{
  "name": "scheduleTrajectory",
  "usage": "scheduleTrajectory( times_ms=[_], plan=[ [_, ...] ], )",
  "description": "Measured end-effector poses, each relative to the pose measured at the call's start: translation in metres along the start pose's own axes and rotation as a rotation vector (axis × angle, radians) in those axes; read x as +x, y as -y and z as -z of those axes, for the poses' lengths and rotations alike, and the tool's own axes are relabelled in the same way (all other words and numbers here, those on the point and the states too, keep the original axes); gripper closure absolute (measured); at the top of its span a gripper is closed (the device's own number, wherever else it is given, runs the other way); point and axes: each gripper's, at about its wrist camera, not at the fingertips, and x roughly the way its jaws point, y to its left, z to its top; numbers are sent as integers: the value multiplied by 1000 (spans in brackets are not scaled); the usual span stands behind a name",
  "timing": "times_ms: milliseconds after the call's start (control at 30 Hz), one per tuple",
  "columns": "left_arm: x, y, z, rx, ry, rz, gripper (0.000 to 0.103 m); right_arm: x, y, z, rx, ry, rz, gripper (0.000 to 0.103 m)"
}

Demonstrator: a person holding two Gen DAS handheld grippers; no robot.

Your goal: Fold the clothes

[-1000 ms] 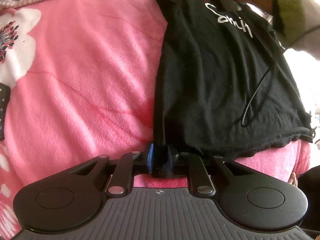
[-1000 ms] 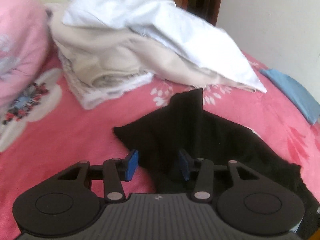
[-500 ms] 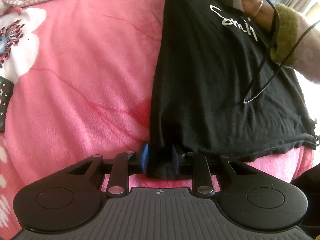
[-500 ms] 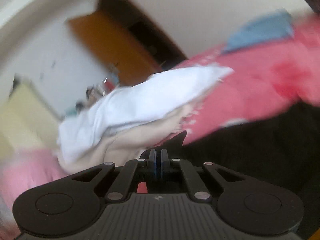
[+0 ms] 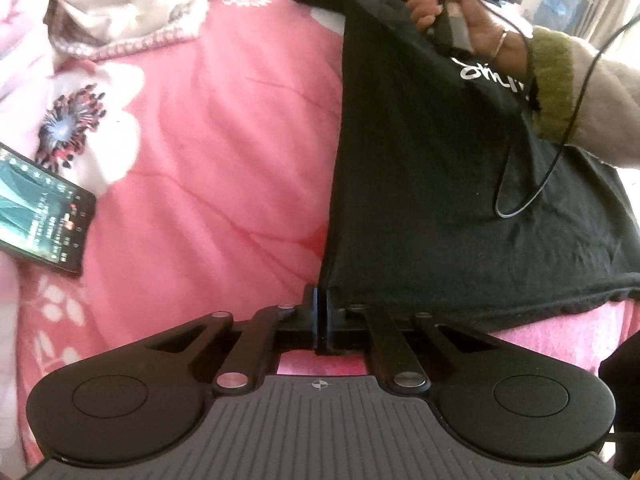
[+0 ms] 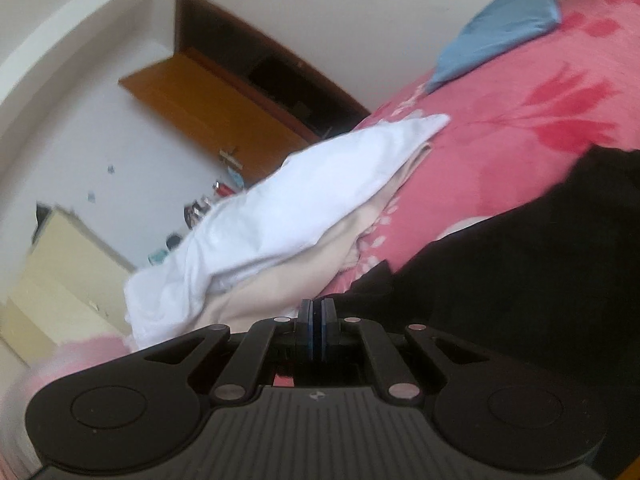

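Black cotton T-shirt with white lettering (image 5: 460, 184) hangs stretched over the pink floral fleece blanket (image 5: 224, 152), its hem corner at six o'clock pinched in my left gripper (image 5: 320, 312), the twelve o'clock end pinched in my right gripper (image 6: 316, 320). I judge thin bites may slip; the dangling black cable (image 5: 532, 184) could snag.

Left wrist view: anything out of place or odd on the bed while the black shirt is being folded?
Yes. A phone with its screen lit lies on the pink blanket, left of the black shirt, inside the folding area. A loose black cable also loops across the shirt from the person's right hand, where it could snag.
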Motion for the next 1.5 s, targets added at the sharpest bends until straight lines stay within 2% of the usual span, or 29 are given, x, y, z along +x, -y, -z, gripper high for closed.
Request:
scheduleTrajectory(
  times_ms=[133, 400, 533, 600, 700, 800, 833, 867, 900, 967, 1000, 1067, 1167, 1267, 1367, 1500],
  plan=[
    [1, 1, 2, 3, -15, -15, 100, 18, -18, 10, -109, -24, 63, 100],
    [-4, -9, 3, -15, -13, -76, 101, 31, -43, 10, -208, 15, 78, 100],
    [-8, -15, 5, -8, -4, -102, 101, 45, -51, 13, -264, 20, 113, 100],
    [-5, -15, 9, 14, -15, -104, 101, 55, -50, 19, -293, -6, 143, 100],
    [0, -13, 16, 45, -34, -103, 101, 82, -41, 32, -302, -155, 195, 98],
    [3, -8, 18, 85, -32, -112, 100, 90, -41, 38, -335, -189, 229, 97],
    [4, -7, 19, 92, -31, -111, 100, 89, -43, 34, -323, -203, 234, 95],
    [4, -8, 19, 93, -31, -107, 98, 86, -46, 29, -307, -217, 238, 86],
    [3, -10, 19, 92, -31, -99, 98, 82, -49, 24, -296, -221, 238, 70],
    [1, -14, 19, 88, -29, -79, 93, 65, -57, 13, -278, -209, 235, 58],
    [-1, -16, 19, 88, -31, -69, 90, 53, -61, 7, -268, -194, 224, 57],
    [-6, -21, 20, 99, -33, -54, 77, 25, -66, -5, -234, -167, 193, 57],
    [-14, -29, 20, 141, -35, -49, 63, -30, -68, -22, -147, -143, 130, 57],
    [-19, -45, 21, 143, -72, -72, 62, -93, -71, -29, -104, -138, 115, 57],
    [-25, -64, 14, 87, -68, -66, 62, -169, -75, -23, -106, -132, 176, 57],
    [-33, -70, -15, 71, 18, -35, 62, -272, -87, 0, -121, -108, 337, 57]
  ],
)
